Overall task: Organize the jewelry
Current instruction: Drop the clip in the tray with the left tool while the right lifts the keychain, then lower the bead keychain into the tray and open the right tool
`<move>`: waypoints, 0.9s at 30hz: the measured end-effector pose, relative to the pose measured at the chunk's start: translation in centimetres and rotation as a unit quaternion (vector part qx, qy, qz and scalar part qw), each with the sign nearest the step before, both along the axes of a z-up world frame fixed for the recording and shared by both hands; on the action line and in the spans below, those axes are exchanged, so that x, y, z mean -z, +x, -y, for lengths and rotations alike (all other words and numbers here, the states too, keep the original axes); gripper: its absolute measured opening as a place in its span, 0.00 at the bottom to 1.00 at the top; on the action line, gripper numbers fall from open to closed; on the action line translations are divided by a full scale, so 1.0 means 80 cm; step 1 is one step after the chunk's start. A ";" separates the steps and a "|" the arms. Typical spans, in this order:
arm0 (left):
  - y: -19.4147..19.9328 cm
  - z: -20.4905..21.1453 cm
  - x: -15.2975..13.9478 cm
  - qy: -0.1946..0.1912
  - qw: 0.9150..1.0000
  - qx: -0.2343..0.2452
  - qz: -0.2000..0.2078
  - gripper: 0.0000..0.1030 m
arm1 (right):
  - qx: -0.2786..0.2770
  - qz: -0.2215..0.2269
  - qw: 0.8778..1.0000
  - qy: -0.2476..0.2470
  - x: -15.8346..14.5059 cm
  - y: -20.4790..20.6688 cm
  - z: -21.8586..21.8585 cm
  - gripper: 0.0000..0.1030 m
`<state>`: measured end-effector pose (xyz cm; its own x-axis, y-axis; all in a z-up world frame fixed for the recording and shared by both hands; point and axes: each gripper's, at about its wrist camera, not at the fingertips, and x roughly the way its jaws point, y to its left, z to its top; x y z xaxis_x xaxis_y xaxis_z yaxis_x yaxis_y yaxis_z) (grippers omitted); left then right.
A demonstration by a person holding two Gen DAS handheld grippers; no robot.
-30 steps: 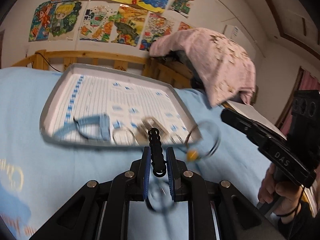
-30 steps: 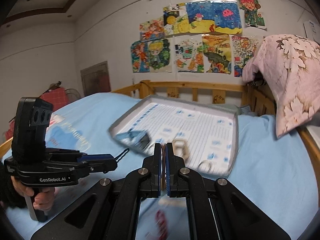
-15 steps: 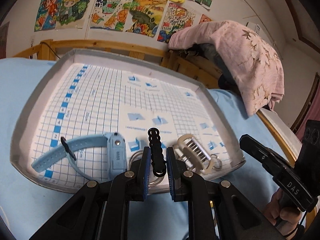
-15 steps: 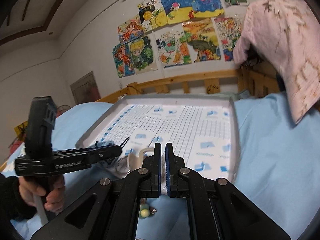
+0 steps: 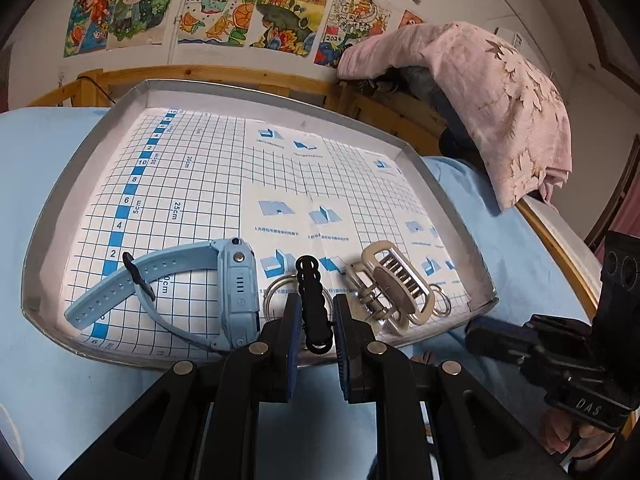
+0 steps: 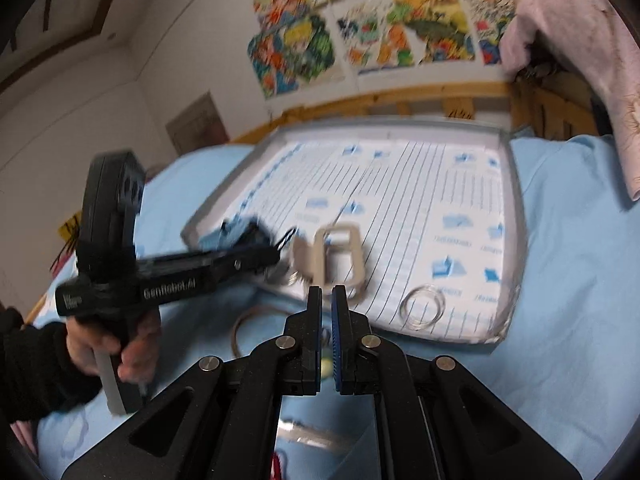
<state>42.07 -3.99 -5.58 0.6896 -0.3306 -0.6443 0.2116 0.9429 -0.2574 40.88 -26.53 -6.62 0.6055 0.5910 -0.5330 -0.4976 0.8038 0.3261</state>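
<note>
My left gripper point(image 5: 314, 310) is shut on a black beaded bracelet point(image 5: 308, 276), which stands upright over the near edge of the grey tray point(image 5: 132, 100). On the tray's grid paper lie a light blue watch point(image 5: 236, 288), a beige hair clip point(image 5: 396, 280) and a metal ring point(image 5: 276, 286). My right gripper point(image 6: 327, 300) is shut with nothing between its pads, just short of the tray's front rim point(image 6: 516, 184). A clear ring point(image 6: 423, 307) lies in the near right corner. On the sheet outside the tray lies a brown hoop point(image 6: 244, 320).
The tray rests on a light blue bedsheet point(image 5: 48, 200) with a wooden bed rail point(image 5: 240, 76) behind it. A pink flowered blanket point(image 5: 500, 92) hangs at the right. A hand point(image 6: 92, 344) in a dark sleeve holds the left gripper point(image 6: 276, 248). Drawings cover the wall.
Both grippers have come closer to the tray and lower, so it now fills the views. The black bracelet stays gripped in the left gripper. The right gripper stays shut.
</note>
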 end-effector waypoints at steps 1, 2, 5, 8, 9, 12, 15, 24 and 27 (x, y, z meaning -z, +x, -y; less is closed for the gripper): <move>0.001 0.000 0.000 0.000 1.000 0.001 -0.002 0.15 | -0.007 -0.006 1.000 -0.008 0.002 -0.001 -0.004 0.04; 0.002 0.000 0.000 -0.002 1.000 0.000 -0.003 0.15 | -0.011 -0.012 1.000 -0.016 0.004 -0.001 -0.008 0.05; 0.003 -0.002 0.000 -0.004 1.000 0.000 -0.006 0.15 | -0.018 -0.023 0.999 -0.029 0.010 0.000 -0.015 0.05; 0.001 -0.003 -0.001 -0.007 1.000 0.002 -0.003 0.15 | -0.020 -0.033 0.999 -0.030 0.016 0.000 -0.016 0.06; 0.001 -0.003 -0.001 -0.007 1.000 0.002 -0.003 0.15 | -0.021 -0.036 0.999 -0.028 0.017 0.000 -0.015 0.11; -0.002 -0.003 -0.002 -0.007 1.000 0.000 -0.002 0.15 | -0.018 -0.042 0.999 -0.018 0.020 -0.001 -0.009 0.31; -0.008 -0.004 -0.005 -0.004 1.000 -0.002 0.002 0.15 | -0.019 -0.045 0.999 -0.018 0.021 -0.001 -0.010 0.31; -0.041 -0.010 -0.015 -0.008 1.000 0.004 0.023 0.28 | -0.028 -0.058 0.997 -0.051 0.030 -0.005 -0.025 0.31; -0.047 -0.007 -0.015 -0.010 1.000 0.009 0.026 0.37 | -0.027 -0.065 0.996 -0.062 0.037 -0.005 -0.029 0.31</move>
<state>38.30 -3.43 -4.35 0.7161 -0.3554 -0.6007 0.2421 0.9337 -0.2638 40.51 -24.18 -9.54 0.4966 0.5458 -0.6749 -0.5012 0.8152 0.2904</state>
